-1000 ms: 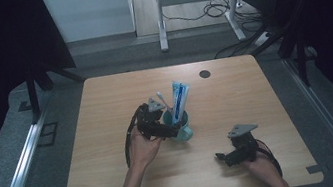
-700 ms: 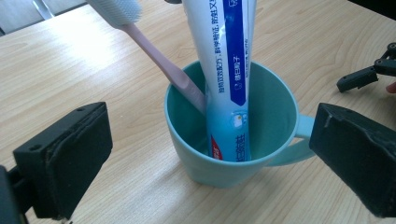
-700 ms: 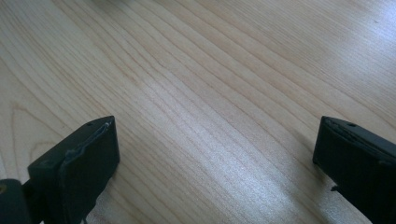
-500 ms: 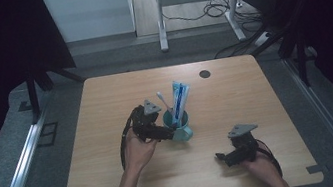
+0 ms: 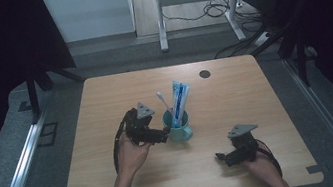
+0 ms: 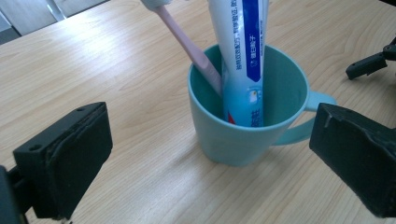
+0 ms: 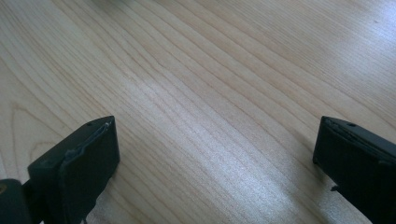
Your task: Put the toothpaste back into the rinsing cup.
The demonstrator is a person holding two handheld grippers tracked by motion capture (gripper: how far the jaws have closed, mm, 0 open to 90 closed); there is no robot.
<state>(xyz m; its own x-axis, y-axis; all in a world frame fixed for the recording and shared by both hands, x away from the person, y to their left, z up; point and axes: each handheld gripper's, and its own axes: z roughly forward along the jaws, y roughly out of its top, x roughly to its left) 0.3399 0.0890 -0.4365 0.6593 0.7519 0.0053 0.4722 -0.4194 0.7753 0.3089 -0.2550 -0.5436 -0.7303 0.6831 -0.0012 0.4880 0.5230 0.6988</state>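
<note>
While jaws gape, left hand-held gripper [image 5: 163, 135] faces cup [image 5: 178, 126].

My high view was dim and soft, its surroundings nearly black; glare washed the worktop [image 7: 224, 154] in the right gripper view.

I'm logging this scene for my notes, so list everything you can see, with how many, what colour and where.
cup: one, teal, with a handle, standing upright near the middle of the table.
toothbrush: one, pink handle, leaning in the cup.
toothpaste tube: one, white and blue, standing in the cup.
round disc: one, dark, on the far side of the table.
table: one, light wood.
left gripper: one, black, open, fingers either side of the cup without touching it.
right gripper: one, black, open, over bare wood at the near right.
</note>
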